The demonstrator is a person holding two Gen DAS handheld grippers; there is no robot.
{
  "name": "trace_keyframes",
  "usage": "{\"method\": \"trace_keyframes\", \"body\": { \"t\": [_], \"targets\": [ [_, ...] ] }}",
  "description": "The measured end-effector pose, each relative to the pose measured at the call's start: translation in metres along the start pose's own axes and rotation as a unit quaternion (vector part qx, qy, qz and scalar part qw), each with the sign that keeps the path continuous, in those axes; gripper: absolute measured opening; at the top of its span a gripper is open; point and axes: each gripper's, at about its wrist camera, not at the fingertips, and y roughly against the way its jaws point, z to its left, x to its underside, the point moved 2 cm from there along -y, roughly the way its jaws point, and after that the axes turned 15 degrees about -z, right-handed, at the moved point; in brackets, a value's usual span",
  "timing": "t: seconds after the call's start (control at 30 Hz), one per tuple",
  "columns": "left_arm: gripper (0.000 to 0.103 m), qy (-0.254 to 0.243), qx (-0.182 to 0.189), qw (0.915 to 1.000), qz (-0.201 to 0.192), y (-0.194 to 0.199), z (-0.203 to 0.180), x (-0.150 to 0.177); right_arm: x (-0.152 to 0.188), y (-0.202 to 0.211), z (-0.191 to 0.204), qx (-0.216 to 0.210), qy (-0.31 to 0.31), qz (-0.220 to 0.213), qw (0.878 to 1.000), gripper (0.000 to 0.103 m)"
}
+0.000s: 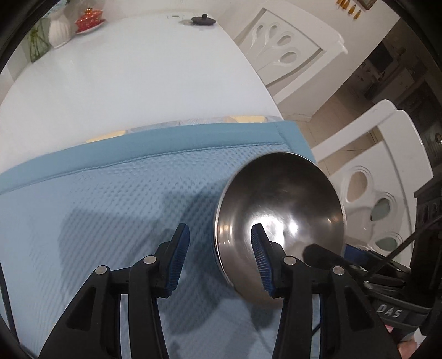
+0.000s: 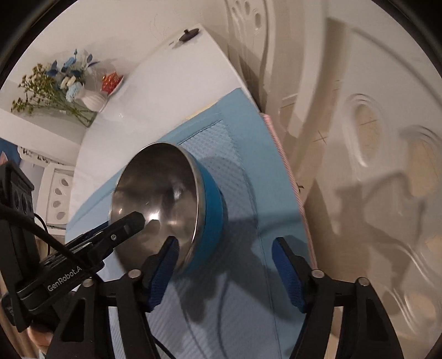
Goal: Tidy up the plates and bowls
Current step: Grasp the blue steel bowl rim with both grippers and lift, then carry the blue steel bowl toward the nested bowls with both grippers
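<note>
A steel bowl [image 1: 279, 204] with a blue outer wall [image 2: 212, 204] is tilted up on edge above the light blue mat [image 1: 116, 210]. My left gripper [image 1: 221, 254] is open, its right finger [image 1: 261, 256] inside the bowl and its left finger [image 1: 176, 256] outside, straddling the rim. In the right wrist view the left gripper's finger [image 2: 121, 232] reaches into the bowl [image 2: 157, 198]. My right gripper [image 2: 226, 265] is open and empty, its left finger [image 2: 163, 273] next to the bowl's lower rim, over the mat [image 2: 248, 193].
The white table [image 1: 132, 77] stretches beyond the mat. A white vase [image 1: 59, 29], a red dish [image 1: 88, 19] and a black lid [image 1: 203, 20] stand at its far end. White chairs [image 1: 386, 176] stand close along the table's right side.
</note>
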Motion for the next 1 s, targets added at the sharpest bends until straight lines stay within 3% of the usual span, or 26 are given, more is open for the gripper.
{"method": "trace_keyframes", "body": {
  "t": [0.17, 0.27, 0.37, 0.4, 0.67, 1.0],
  "targets": [
    [0.022, 0.017, 0.024, 0.9994, 0.017, -0.02, 0.005, 0.004, -0.006, -0.017, 0.004, 0.004, 0.035, -0.021, 0.999, 0.06],
    [0.019, 0.024, 0.038, 0.9989, 0.008, -0.019, 0.004, 0.006, -0.008, -0.021, 0.005, 0.005, 0.044, -0.027, 0.999, 0.048],
    [0.015, 0.028, 0.046, 0.9985, 0.005, -0.016, 0.003, 0.007, -0.007, -0.024, 0.006, -0.002, 0.04, -0.02, 0.999, 0.025],
    [0.015, 0.028, 0.045, 0.9986, 0.004, -0.013, 0.002, 0.008, -0.006, -0.024, 0.007, -0.004, 0.04, -0.016, 0.999, 0.023],
    [0.015, 0.015, 0.049, 0.9985, -0.021, 0.03, -0.002, 0.011, 0.002, 0.006, 0.024, 0.005, 0.051, -0.024, 0.998, 0.023],
    [0.015, 0.0, 0.055, 0.9935, -0.1, 0.151, -0.009, 0.024, 0.028, 0.106, 0.077, -0.011, 0.07, -0.059, 0.996, 0.023]
  ]
}}
